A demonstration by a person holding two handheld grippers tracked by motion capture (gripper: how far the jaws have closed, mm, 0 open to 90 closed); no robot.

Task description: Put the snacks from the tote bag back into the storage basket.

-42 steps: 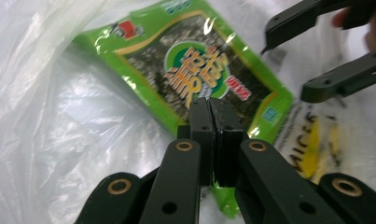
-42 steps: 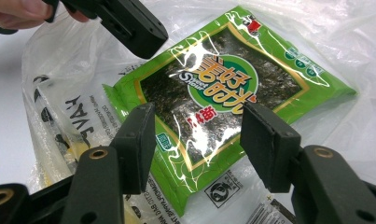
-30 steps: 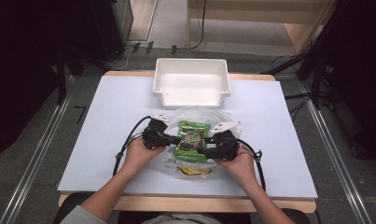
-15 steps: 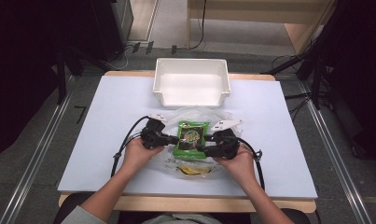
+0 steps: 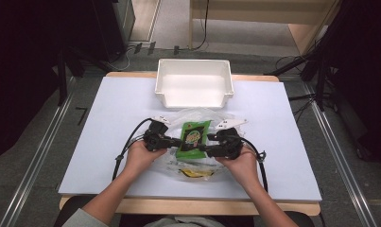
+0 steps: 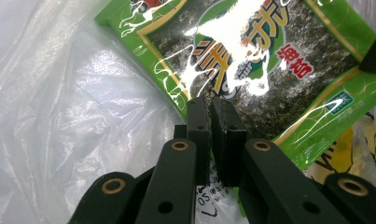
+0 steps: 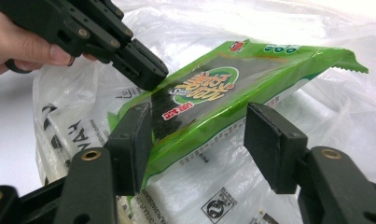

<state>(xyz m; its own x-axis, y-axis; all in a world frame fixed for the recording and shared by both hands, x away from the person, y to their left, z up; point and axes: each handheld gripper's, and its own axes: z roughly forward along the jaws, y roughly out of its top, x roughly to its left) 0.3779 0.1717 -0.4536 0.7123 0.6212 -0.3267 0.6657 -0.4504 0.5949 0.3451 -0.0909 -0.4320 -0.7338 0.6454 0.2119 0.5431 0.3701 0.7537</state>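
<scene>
A green seaweed snack packet (image 5: 193,135) is held over a crumpled clear plastic bag (image 5: 212,118) near the table's front. My left gripper (image 5: 175,141) is shut on the packet's (image 6: 251,60) left edge, with the jaws pressed together (image 6: 210,106). From the right, my right gripper (image 5: 203,149) stands open, and the packet (image 7: 213,93) passes between its spread jaws (image 7: 199,116), close to one pad. The left gripper (image 7: 141,70) pinches the packet's near corner in the right gripper view. The packet is tilted, with its far end raised.
A white empty bin (image 5: 194,90) stands at the back of the white table (image 5: 282,142). Something yellow (image 5: 196,173) lies inside the plastic bag near the front edge. Cables trail from both grippers beside the hands.
The packet has risen a little and shifted toward the bin, tilting as it went. Both hands have stayed almost where they were.
</scene>
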